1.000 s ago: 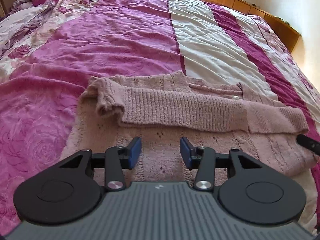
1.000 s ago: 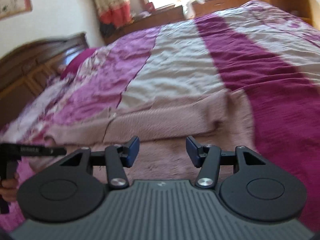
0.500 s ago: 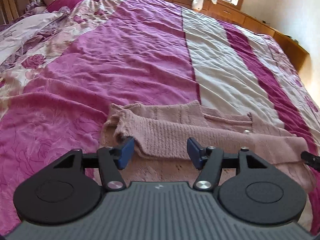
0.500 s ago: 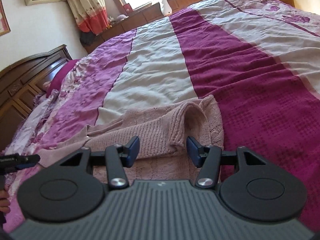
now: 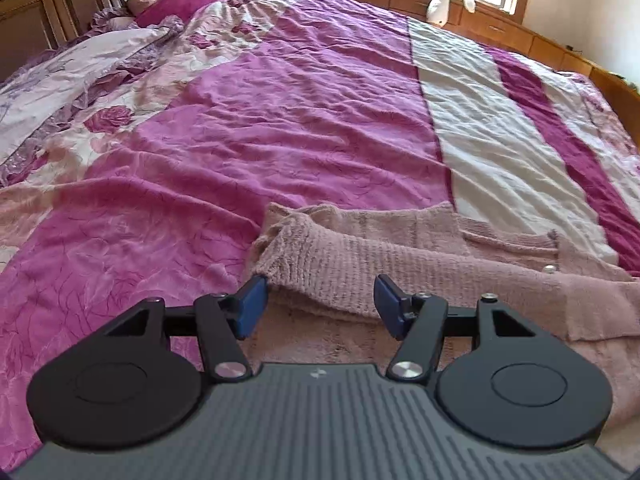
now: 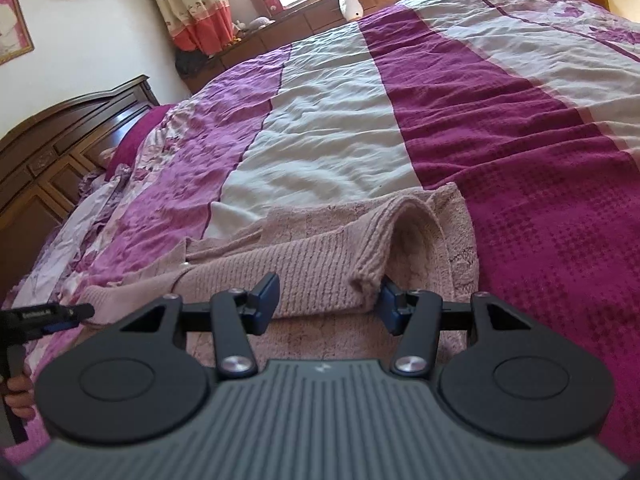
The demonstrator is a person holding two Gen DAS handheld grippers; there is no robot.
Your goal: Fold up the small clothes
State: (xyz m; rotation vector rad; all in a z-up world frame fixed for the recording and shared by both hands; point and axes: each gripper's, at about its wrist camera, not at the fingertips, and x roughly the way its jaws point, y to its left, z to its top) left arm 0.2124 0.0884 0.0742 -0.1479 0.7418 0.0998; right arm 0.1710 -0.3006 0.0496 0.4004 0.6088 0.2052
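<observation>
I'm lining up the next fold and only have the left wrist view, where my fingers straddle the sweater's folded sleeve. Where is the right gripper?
Observer: The right gripper is open, its fingers on either side of the folded sleeve end of the pink sweater.
Operator: Does that fold lie flat?
Observer: No, the sleeve fold stands up in a loop near the sweater's right edge.
Operator: Does that view show my gripper?
Observer: Yes, the left gripper shows at its far left, by the sweater's left end, with a hand on the handle below.
</observation>
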